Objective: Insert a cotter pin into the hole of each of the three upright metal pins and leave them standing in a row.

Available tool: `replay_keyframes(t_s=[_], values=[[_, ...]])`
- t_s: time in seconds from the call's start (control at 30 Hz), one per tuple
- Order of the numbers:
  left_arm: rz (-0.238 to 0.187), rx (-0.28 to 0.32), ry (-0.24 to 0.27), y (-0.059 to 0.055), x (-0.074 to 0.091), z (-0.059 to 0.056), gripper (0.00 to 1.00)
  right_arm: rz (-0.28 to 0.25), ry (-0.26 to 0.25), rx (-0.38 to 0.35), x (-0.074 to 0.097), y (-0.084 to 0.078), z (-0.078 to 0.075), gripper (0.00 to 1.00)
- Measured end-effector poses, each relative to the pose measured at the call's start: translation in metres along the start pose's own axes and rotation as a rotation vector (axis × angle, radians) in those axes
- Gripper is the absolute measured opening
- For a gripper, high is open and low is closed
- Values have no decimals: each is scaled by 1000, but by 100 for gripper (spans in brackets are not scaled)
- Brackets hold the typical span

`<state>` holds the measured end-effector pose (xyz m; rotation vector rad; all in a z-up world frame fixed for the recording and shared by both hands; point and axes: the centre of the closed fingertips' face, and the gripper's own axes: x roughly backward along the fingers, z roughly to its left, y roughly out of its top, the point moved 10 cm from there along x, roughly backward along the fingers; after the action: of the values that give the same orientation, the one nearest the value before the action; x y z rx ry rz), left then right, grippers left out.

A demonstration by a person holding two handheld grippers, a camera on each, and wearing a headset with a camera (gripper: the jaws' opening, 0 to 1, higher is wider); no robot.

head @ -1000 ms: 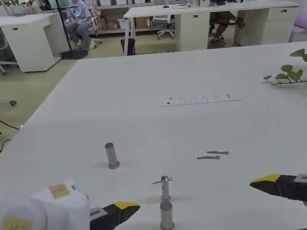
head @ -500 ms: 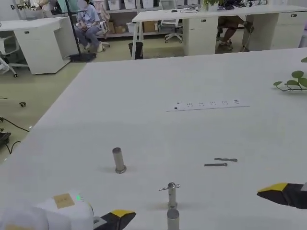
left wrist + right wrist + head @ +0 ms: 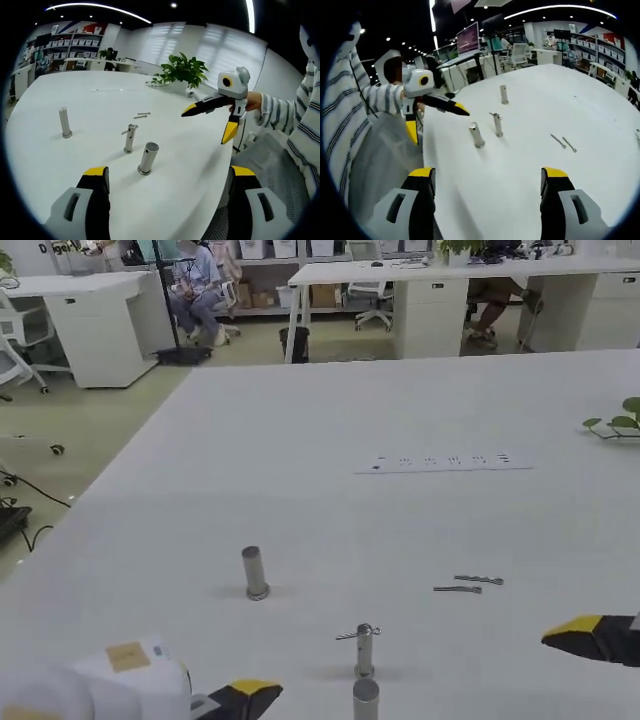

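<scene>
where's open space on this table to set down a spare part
Widest bare stretch: between the power strip and the far metal pin, across the middle of the table. Also bare: left of that pin. Crowded near the front edge: the pinned metal pin and the near metal pin stand close together, two loose cotter pins to their right.

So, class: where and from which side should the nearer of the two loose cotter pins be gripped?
Best take the nearer cotter pin near one end, from straight above, with the right gripper straddling its thin shaft. It lies flat on the bench, so only its top is open, and the free length stays clear for inserting.
</scene>
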<state>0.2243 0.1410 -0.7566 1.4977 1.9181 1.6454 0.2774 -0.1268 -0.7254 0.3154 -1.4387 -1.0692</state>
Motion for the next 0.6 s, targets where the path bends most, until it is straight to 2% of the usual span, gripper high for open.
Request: replay_keyframes(t_s=[0.13, 0.3, 0.5, 0.6], values=[[-6, 14, 3, 0, 1, 1, 99, 41, 3, 16, -1, 1, -7, 88], [-19, 23, 3, 0, 4, 1, 99, 117, 24, 65, -5, 5, -17, 87], [-14, 36, 0, -2, 5, 2, 99, 165, 35, 83, -12, 11, -29, 86], [-38, 39, 6, -1, 5, 2, 99, 186, 37, 95, -15, 13, -33, 86]])
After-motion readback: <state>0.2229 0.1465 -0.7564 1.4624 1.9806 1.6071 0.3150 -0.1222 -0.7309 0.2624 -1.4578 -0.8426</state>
